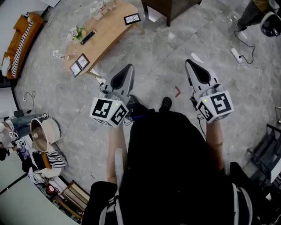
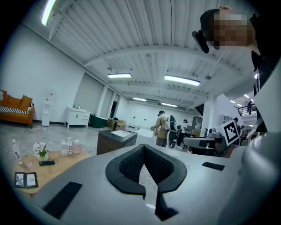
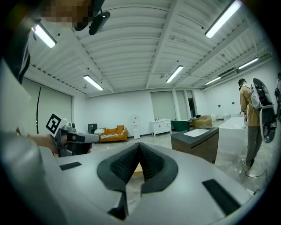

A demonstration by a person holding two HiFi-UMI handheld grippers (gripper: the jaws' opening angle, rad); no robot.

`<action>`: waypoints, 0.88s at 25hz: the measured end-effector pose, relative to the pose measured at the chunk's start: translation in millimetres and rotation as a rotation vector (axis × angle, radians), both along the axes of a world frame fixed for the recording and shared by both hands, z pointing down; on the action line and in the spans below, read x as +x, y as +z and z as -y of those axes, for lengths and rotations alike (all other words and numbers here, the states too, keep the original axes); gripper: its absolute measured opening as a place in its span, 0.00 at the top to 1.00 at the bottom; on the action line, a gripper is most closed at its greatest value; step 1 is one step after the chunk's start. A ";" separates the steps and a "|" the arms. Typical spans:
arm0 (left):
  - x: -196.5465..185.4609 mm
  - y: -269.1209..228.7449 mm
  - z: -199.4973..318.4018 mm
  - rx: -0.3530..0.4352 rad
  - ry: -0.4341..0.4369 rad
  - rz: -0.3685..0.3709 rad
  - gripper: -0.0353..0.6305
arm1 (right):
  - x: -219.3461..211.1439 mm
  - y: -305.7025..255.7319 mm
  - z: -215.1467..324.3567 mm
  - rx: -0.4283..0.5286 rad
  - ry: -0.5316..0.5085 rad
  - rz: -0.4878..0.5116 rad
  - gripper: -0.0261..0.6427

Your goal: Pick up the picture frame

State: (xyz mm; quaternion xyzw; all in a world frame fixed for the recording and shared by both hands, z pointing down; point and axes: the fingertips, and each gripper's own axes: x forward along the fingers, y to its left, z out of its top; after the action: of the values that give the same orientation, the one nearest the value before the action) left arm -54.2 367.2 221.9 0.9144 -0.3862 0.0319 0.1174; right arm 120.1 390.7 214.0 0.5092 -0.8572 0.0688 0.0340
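At the near end of the wooden desk [image 1: 112,28] sits a hinged double picture frame [image 1: 79,65], and a single frame [image 1: 132,19] rests by the desk's far edge. Which of the two the task means I cannot tell. Between them on the desk are a small bunch of flowers [image 1: 77,33] and a dark flat object [image 1: 88,37], with a few bottles [image 1: 102,8] at the desk's far end. Both grippers hang well short of the desk, over bare floor in front of the person's body. The left gripper [image 1: 128,68] is the one nearer the desk and looks along its length, with the double frame low in its view, so it seems better placed for the reach. The right gripper [image 1: 189,61] is further off to the desk's side. Each one's fingers [image 2: 127,165] are together with nothing between them, as suits carrying. They would have to part before either frame can be gripped, so the approach looks barely begun.
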 end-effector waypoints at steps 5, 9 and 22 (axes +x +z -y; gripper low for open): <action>-1.5 2.0 -0.8 -0.007 -0.008 0.006 0.93 | 0.9 7.6 -3.1 -0.019 0.007 0.033 0.94; -0.6 5.4 -1.3 -0.019 -0.005 0.020 0.93 | 9.1 18.1 -3.2 -0.058 0.034 0.060 0.94; -6.9 27.8 76.6 -0.055 0.051 0.003 0.93 | 7.8 40.7 53.7 -0.130 0.109 0.038 0.94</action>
State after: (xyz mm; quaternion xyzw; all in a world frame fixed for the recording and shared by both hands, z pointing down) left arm -61.1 290.6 249.8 0.9203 -0.3619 0.0468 0.1410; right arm 127.9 337.0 254.7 0.5504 -0.8225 0.1356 0.0469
